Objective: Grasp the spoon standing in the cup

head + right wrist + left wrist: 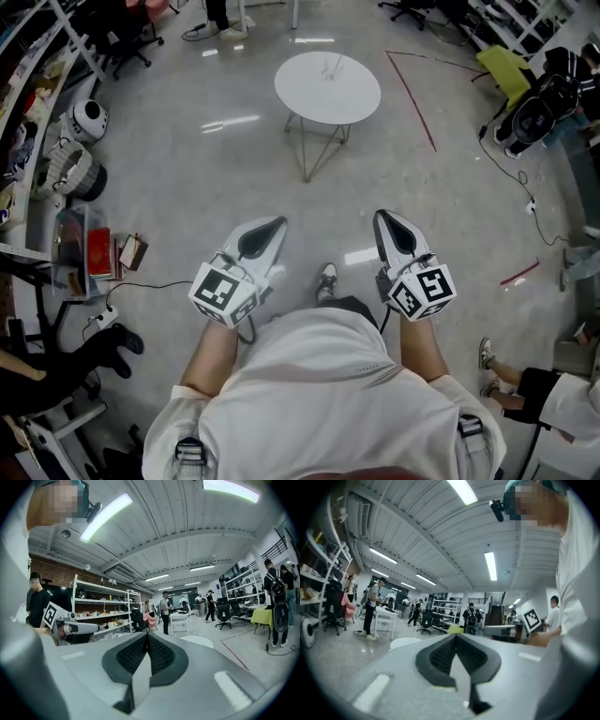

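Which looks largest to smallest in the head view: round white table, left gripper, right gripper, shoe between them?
Round white table, narrowly.
Left gripper and right gripper: alike, enlarged by nearness to the camera.
Shoe, smallest.

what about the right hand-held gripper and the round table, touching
Apart. The head view shows the right hand-held gripper at the person's waist, with floor between it and the round table.

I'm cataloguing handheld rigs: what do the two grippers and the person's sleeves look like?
The left gripper and right gripper are pale grey shells that taper to a point, lined inside with black ribbed pads. Each carries a white cube printed with black square markers. The person wears a light short-sleeved shirt.
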